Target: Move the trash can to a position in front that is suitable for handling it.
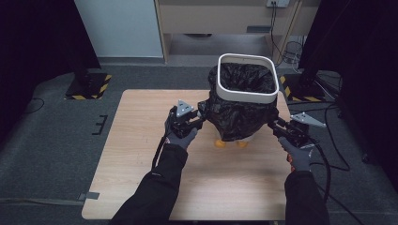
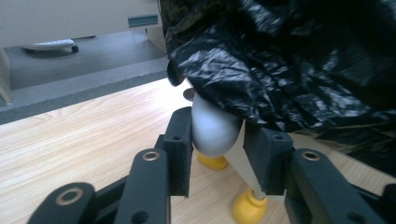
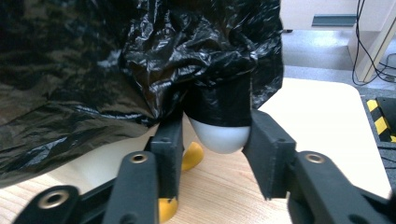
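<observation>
A: Left gripper view first: the left gripper (image 2: pixel 217 149) has its jaws either side of a rounded white flipper (image 2: pixel 212 133) that sticks out from under the black bag (image 2: pixel 289 70). The pads look to be pressing on it, so I'd call that a grip.

B: And in the right gripper view the right gripper (image 3: pixel 215 144) is closed the same way on the other white flipper (image 3: pixel 219 135), with bag film draped just above.

A: From the high view, the bin (image 1: pixel 247 78), a penguin-shaped one with yellow feet (image 1: pixel 230 144), stands toward the far right of the table (image 1: pixel 141 154), the bag spilling down over its body and a hand on either side.

B: My worry is those rounded, smooth flippers. A lift could let them slip out of the pads.

A: Or one pad pinches loose film, and the bag drags or tears.
</observation>
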`<state>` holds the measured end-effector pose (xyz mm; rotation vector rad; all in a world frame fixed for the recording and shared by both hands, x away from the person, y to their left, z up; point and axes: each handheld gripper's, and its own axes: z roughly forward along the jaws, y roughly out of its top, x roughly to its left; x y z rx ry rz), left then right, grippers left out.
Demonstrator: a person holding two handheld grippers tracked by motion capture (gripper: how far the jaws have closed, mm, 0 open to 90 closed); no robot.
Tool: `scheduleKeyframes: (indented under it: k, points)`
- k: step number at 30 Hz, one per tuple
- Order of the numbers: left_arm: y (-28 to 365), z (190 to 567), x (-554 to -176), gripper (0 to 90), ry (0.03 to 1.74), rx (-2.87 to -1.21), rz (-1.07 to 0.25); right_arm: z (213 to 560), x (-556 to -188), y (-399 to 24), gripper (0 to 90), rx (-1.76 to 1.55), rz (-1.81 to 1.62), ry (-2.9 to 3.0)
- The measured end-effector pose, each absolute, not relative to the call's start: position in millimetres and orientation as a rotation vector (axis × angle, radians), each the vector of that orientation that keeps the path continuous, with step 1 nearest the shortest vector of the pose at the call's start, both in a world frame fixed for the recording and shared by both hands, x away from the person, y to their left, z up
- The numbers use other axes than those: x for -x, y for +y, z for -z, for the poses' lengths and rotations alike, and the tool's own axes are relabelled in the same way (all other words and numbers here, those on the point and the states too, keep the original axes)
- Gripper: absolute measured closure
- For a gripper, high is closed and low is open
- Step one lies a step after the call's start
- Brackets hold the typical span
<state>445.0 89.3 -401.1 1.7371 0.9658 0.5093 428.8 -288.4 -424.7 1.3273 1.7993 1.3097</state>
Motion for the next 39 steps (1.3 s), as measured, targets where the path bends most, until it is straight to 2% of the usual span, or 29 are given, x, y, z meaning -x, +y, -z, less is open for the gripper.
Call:
scheduleKeyframes:
  k: [8,21,27,30,39]
  points:
    - [92.8,403.7,-446.3,64.1,0.971,-1.737,-0.485,424.6,-425.1,-285.0,60.5,-1.302,-1.305,1.812]
    - [90.0,405.7,-453.7,62.6,0.972,-1.724,-0.494,428.9,-438.1,-287.6,54.7,-1.331,-1.319,1.796]
    - [88.9,408.3,-455.9,60.9,0.984,-1.735,-0.474,428.4,-435.9,-287.2,56.4,-1.323,-1.318,1.804]
    - [88.4,407.1,-455.1,61.7,0.987,-1.740,-0.477,428.0,-433.4,-287.8,62.0,-1.314,-1.314,1.804]
    - [98.7,402.1,-447.8,64.0,0.999,-1.726,-0.466,423.4,-423.1,-282.9,63.0,-1.278,-1.356,1.816]
